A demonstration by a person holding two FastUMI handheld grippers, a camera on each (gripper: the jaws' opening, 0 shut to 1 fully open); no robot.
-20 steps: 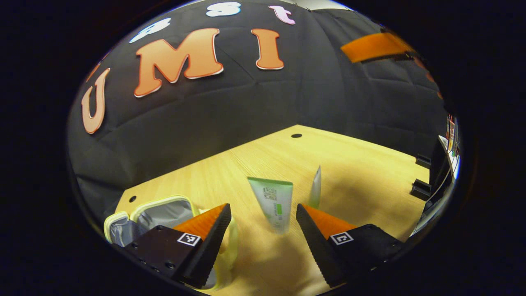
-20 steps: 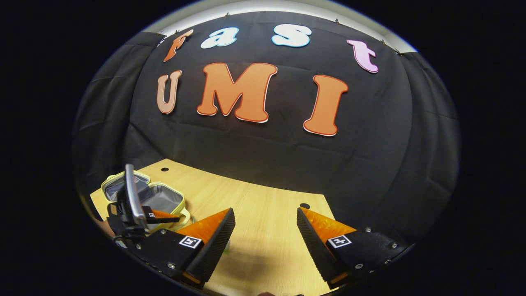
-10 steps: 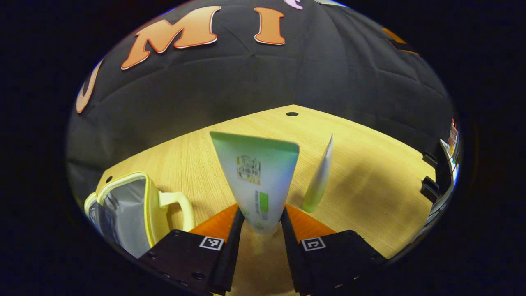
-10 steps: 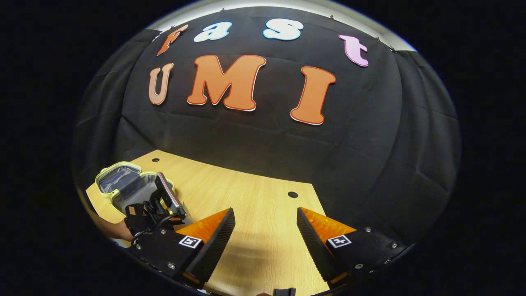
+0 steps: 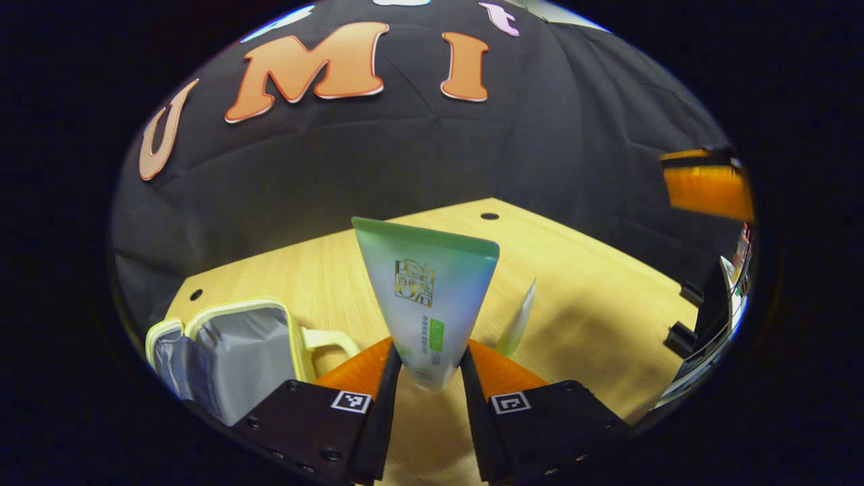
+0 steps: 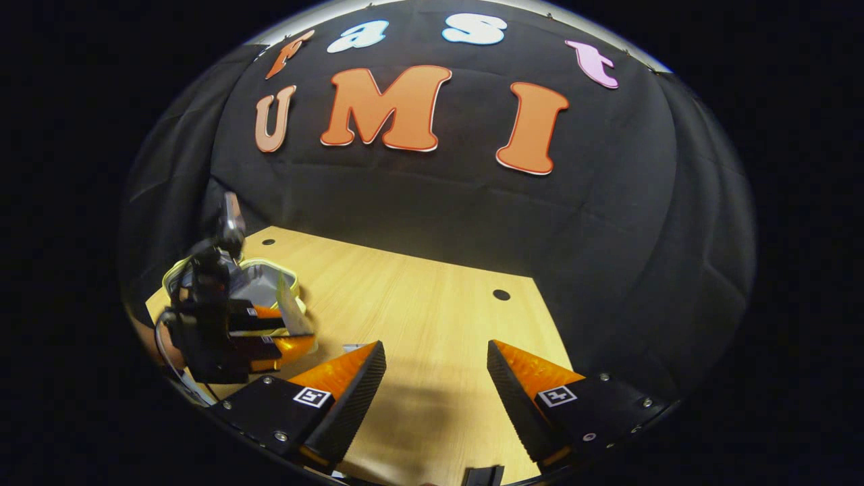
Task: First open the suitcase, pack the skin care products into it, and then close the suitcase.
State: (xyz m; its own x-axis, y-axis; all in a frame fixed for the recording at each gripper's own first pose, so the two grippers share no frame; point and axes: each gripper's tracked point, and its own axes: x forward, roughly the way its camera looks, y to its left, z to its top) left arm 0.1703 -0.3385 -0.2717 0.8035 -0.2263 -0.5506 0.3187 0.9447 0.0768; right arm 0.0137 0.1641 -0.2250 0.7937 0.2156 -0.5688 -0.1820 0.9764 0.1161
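My left gripper (image 5: 426,388) is shut on the lower end of a white-and-green skin care tube (image 5: 425,290), which it holds upright above the wooden table (image 5: 594,304). A second, slimmer tube (image 5: 518,325) stands on the table just behind and to the right. The small yellow-rimmed suitcase (image 5: 229,351) lies open at lower left, showing its grey lining and its handle (image 5: 327,337). In the right gripper view my right gripper (image 6: 435,378) is open over bare table, and the left gripper (image 6: 270,334) with the tube (image 6: 289,307) hangs in front of the suitcase (image 6: 287,273).
The table has round cable holes (image 5: 489,217) near its far edge, which meets the black cloth wall. Two small black blocks (image 5: 678,334) sit at the table's right edge, beside a cluttered shelf (image 5: 739,270). The right gripper's finger (image 5: 705,185) shows at upper right.
My left gripper moved in on the standing tube, shut on it and lifted it off the table. The right gripper stayed open and tilted slightly.
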